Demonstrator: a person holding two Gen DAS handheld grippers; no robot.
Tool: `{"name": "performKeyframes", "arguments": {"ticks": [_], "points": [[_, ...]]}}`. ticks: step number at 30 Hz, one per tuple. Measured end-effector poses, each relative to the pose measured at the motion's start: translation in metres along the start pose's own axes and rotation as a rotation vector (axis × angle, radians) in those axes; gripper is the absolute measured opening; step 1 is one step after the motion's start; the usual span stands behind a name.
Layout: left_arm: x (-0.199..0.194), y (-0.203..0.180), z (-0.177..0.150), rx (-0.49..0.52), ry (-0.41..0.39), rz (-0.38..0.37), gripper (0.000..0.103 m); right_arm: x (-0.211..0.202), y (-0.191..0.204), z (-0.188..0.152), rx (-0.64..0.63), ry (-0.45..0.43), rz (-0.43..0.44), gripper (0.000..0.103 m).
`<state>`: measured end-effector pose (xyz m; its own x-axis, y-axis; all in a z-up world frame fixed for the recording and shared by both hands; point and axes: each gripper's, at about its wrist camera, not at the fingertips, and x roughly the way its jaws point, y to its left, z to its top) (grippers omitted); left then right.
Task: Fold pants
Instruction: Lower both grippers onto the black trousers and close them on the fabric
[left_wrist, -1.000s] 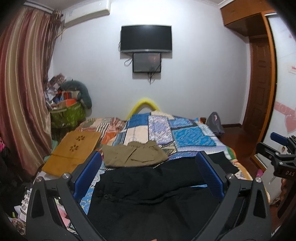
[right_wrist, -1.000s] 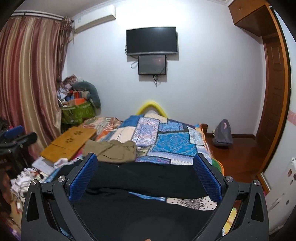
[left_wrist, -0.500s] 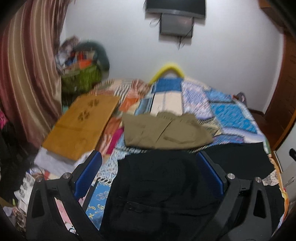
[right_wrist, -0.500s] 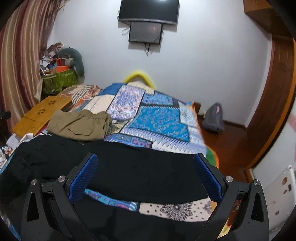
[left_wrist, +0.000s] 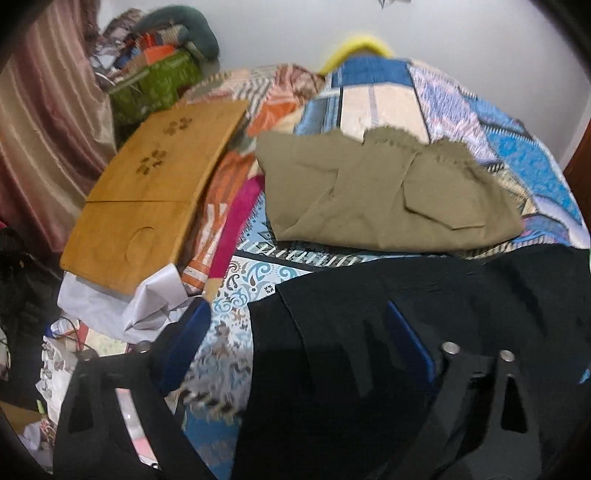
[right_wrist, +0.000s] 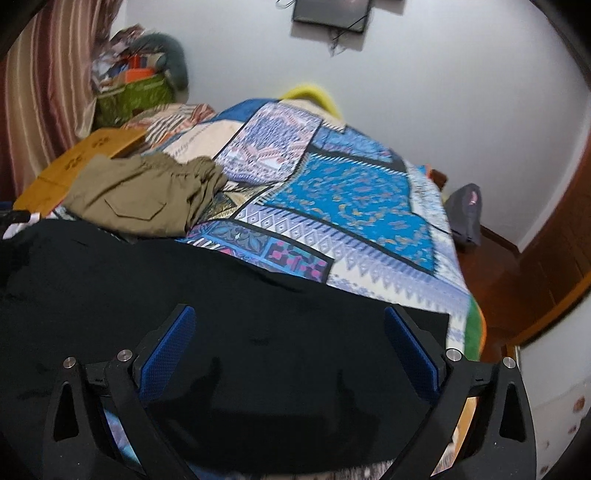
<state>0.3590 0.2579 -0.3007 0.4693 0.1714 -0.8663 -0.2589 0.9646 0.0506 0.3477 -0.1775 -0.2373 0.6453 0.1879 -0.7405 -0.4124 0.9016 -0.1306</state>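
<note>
Black pants (left_wrist: 424, 302) lie spread flat across the near end of the bed, and also fill the lower half of the right wrist view (right_wrist: 184, 295). My left gripper (left_wrist: 297, 332) is open, low over the pants' left end, its left finger over the quilt beside the edge. My right gripper (right_wrist: 286, 339) is open just above the pants' right end, near the bed's right edge. Neither holds cloth. Folded olive-green pants (left_wrist: 380, 199) lie further up the bed; they also show in the right wrist view (right_wrist: 144, 195).
A patchwork quilt (right_wrist: 351, 199) covers the bed. A wooden lap tray (left_wrist: 155, 192) and crumpled white paper (left_wrist: 140, 306) lie at the bed's left side. A green box with clutter (left_wrist: 155, 85) stands by the curtain. A grey bag (right_wrist: 465, 214) sits on the floor at right.
Both grippers have tilted down and moved closer to the black pants. The wall and screens have slid out of the top of the views. Both stay open.
</note>
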Motion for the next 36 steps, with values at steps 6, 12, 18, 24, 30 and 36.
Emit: {"name": "performKeyframes", "arguments": {"ticks": [6, 12, 18, 24, 30, 36], "points": [[0.042, 0.010, 0.004, 0.004, 0.117, 0.002, 0.085, 0.040, -0.001, 0.013, -0.032, 0.049, 0.073, 0.095], [0.073, 0.011, 0.003, 0.001, 0.219, -0.052, 0.085, 0.080, 0.003, 0.023, -0.083, 0.118, 0.136, 0.086], [0.080, -0.001, 0.007, 0.044, 0.225, -0.093, 0.039, 0.092, 0.010, 0.024, -0.128, 0.148, 0.195, 0.059], [0.054, -0.022, 0.011, 0.127, 0.120, 0.013, 0.016, 0.085, 0.009, 0.027, -0.117, 0.140, 0.180, 0.009], [0.017, -0.018, 0.031, 0.123, 0.020, 0.016, 0.013, 0.067, -0.002, 0.038, -0.064, 0.058, 0.147, 0.004], [-0.026, -0.015, 0.060, 0.140, -0.111, 0.035, 0.013, 0.035, -0.010, 0.062, -0.019, -0.037, 0.142, 0.004]]}}
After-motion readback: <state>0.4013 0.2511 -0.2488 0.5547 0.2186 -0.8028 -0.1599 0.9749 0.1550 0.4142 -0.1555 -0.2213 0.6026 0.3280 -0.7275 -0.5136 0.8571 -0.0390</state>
